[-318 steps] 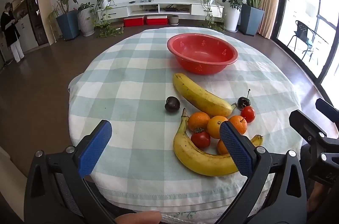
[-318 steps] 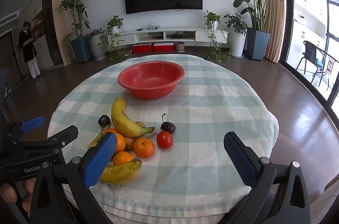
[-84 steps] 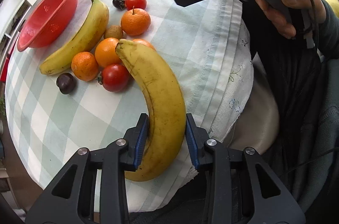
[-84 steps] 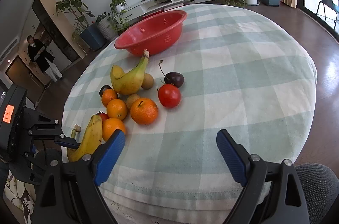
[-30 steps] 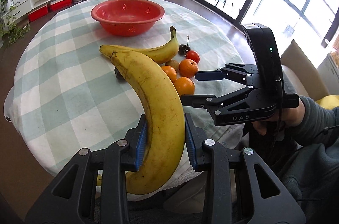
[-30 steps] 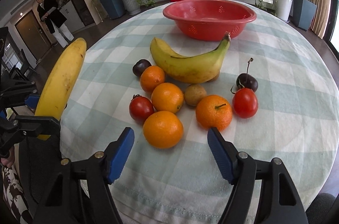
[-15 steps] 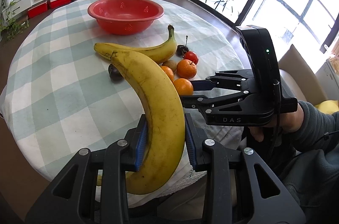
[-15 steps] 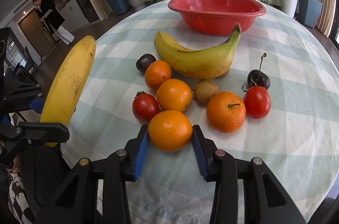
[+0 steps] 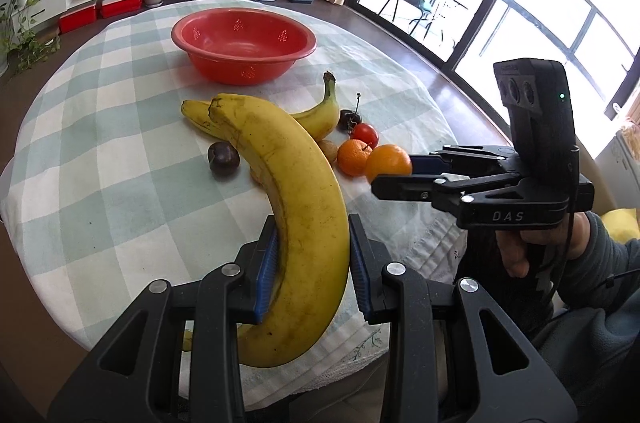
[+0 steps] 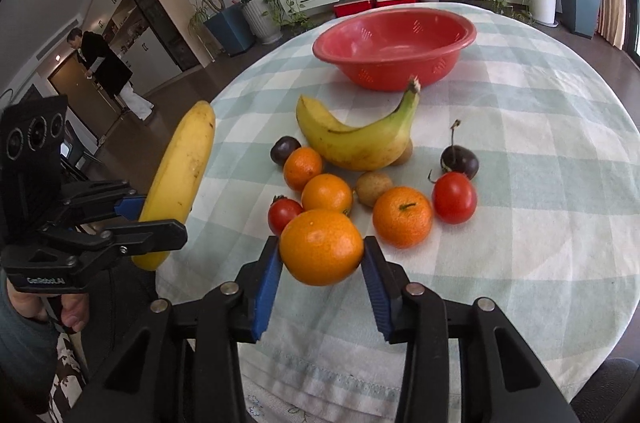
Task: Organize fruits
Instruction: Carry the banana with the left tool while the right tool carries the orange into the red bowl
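My left gripper clamps a banana raised near the red bowl; my right gripper pinches an orange, lifted, level, short of that bowl.

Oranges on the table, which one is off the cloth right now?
The large orange clamped in the right gripper, nearest the camera. The other three oranges rest on the checked tablecloth among the tomatoes.
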`<state>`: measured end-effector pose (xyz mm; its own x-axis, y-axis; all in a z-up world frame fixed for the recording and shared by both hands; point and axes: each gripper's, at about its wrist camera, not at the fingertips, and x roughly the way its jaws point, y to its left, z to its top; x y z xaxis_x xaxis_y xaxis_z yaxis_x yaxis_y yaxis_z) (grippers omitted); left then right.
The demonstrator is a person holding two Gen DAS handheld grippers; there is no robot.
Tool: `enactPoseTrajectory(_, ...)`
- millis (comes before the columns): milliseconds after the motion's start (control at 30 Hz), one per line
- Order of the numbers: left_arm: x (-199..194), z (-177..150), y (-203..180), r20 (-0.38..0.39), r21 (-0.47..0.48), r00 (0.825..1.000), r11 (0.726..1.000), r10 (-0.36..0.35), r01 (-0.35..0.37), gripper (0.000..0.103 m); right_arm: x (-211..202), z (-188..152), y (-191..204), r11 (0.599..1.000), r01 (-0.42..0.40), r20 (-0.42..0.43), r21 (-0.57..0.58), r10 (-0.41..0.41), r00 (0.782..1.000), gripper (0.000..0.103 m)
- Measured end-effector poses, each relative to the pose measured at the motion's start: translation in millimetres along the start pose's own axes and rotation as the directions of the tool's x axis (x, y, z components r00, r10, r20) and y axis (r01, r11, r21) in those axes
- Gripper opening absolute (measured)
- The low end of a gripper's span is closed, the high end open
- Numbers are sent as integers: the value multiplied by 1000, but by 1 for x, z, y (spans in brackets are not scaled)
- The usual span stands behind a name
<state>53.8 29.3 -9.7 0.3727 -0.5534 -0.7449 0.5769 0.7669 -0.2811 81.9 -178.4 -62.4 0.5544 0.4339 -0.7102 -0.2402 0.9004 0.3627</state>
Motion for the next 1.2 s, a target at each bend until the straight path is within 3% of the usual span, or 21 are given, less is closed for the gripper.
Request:
enactPoseTrajectory(267,-12,48,7,75,13,997,999,36,-37,30,-36,52,-48,996,17,110,83,-26,994,43)
enactPoseTrajectory(567,3,151,16,109,57,991,994,84,-91,30,-33,129,-73,998,6,151,57,-14,988,43)
enactPoseTrajectory(867,70,236,48,54,35,988,988,147,-149,30,31,184,-86,999,14,50,33,-16,999,43)
enactPoseTrajectory(1200,146,247,69,-36,10,988,989,150,-150,30,89,194,-92,998,69,-54,-6,-69,996,43)
